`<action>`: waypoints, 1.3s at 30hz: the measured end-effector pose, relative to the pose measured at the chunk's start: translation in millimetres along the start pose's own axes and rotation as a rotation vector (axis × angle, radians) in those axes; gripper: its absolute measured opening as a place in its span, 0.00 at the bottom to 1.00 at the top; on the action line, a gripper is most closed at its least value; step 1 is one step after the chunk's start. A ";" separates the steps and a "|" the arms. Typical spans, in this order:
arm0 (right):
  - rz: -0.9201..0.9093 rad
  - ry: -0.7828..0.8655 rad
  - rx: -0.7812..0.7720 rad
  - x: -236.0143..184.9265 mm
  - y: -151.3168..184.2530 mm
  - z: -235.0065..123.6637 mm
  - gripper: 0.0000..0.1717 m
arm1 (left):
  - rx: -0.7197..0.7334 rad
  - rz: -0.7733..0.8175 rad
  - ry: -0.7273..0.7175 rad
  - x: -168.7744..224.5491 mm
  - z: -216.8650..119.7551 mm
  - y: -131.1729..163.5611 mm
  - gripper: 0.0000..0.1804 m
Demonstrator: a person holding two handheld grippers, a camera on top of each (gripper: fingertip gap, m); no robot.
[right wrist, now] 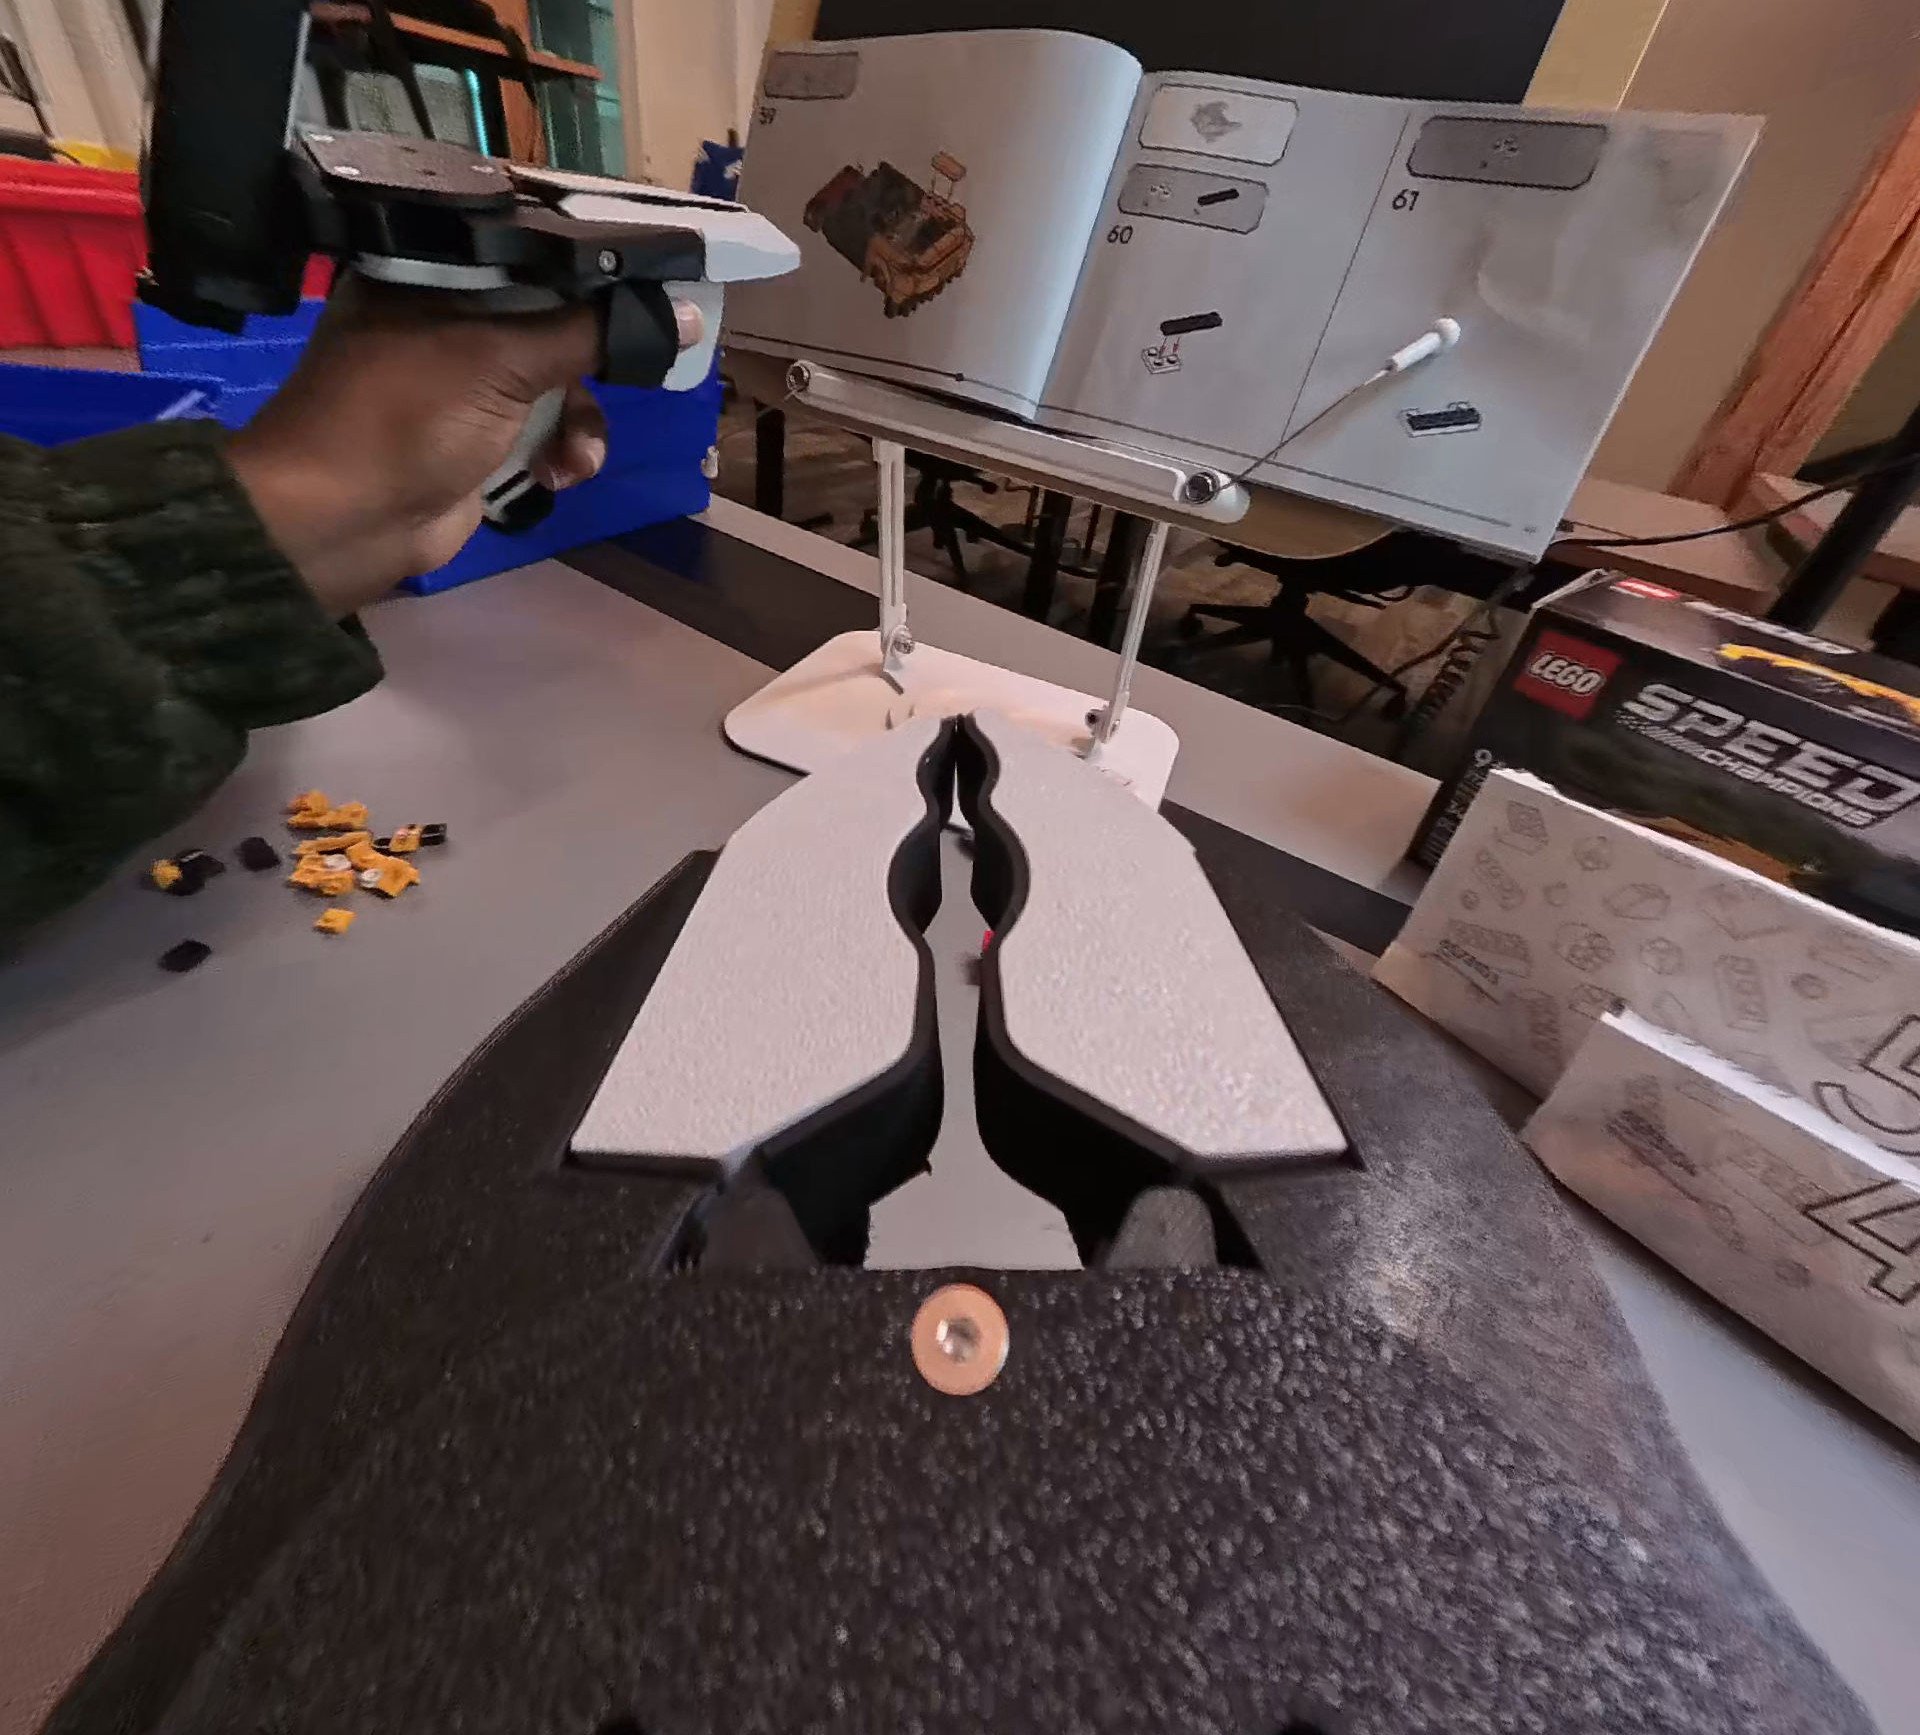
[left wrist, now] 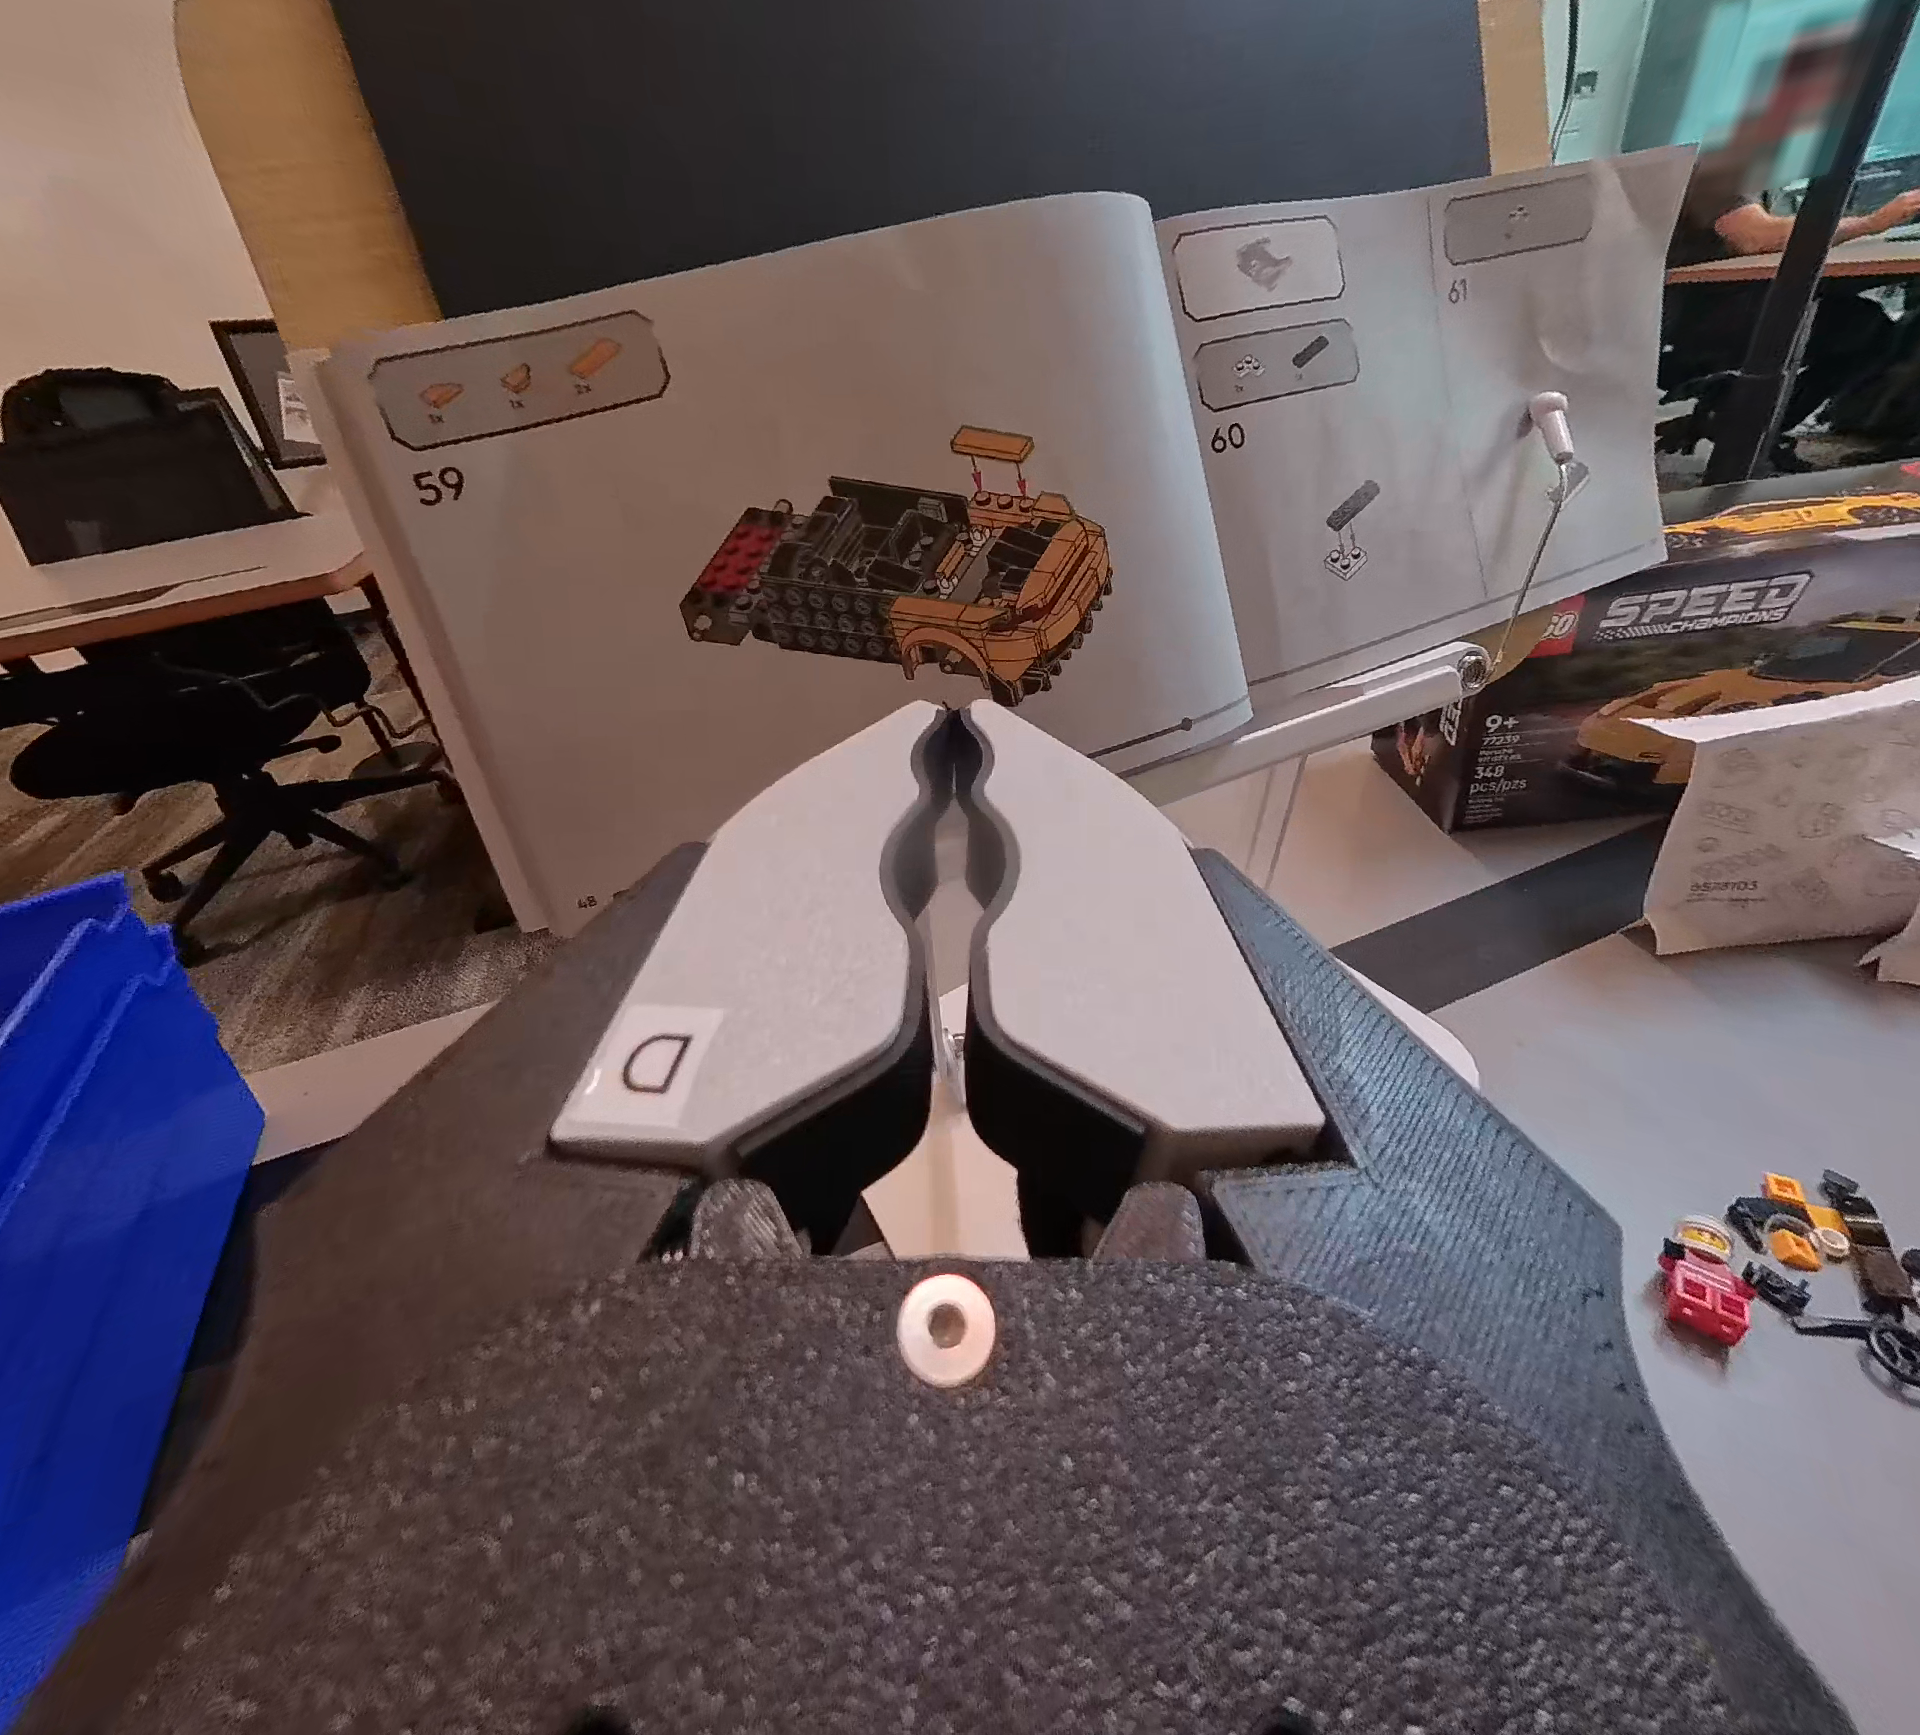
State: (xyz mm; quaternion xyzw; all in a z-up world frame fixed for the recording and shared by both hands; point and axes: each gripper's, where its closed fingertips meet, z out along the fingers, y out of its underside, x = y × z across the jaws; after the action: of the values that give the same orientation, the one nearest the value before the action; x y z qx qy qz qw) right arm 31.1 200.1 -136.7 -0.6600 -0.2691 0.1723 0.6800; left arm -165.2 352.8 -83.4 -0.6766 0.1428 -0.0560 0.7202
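My left gripper [left wrist: 951, 711] is shut, its fingertips meeting, raised in front of an open instruction booklet [left wrist: 831, 490] on a white stand. In the right wrist view a hand holds the left gripper [right wrist: 769, 251] in the air at the left, pointing at the booklet [right wrist: 1143, 251]. My right gripper [right wrist: 958, 721] is shut, its fingertips together, over the grey table just before the stand's white base [right wrist: 821, 698]. A pile of small orange and black bricks [right wrist: 332, 854] lies on the table to its left. More loose pieces with a red minifigure [left wrist: 1787, 1259] lie at the right in the left wrist view.
A dark toy-car box [right wrist: 1683, 729] and white paper bags [right wrist: 1621, 958] stand at the right; they also show in the left wrist view, box [left wrist: 1662, 677] and bag [left wrist: 1787, 844]. A blue bin [left wrist: 94, 1166] is at the left, with a red bin [right wrist: 62, 251] behind. Office chairs stand beyond the table. The tips of one gripper are about 25 centimeters away from the tips of the other.
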 end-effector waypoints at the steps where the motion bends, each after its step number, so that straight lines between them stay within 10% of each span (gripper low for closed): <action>1: 0.021 -0.009 -0.001 0.9 1.5 -0.1 0.00 | -0.003 -0.009 0.006 0.4 -0.8 -1.0 0.00; 12: -0.035 -0.151 -0.145 7.4 5.6 -20.8 0.08 | -0.136 0.093 0.534 97.3 -73.9 -25.1 0.10; 24: -0.080 -0.620 -0.604 -70.3 118.6 -45.1 0.44 | -0.619 0.015 1.027 197.5 -190.4 139.9 0.33; 39: -0.179 -0.596 -0.839 -85.6 139.6 -63.7 0.36 | -0.689 0.114 0.978 195.3 -186.3 172.0 0.33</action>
State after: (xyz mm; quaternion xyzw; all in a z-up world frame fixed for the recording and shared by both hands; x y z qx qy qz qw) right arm 17.7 108.1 -285.8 -0.7724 -0.5524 0.1711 0.2628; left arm -50.9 134.2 -287.2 -0.7581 0.5034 -0.2726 0.3121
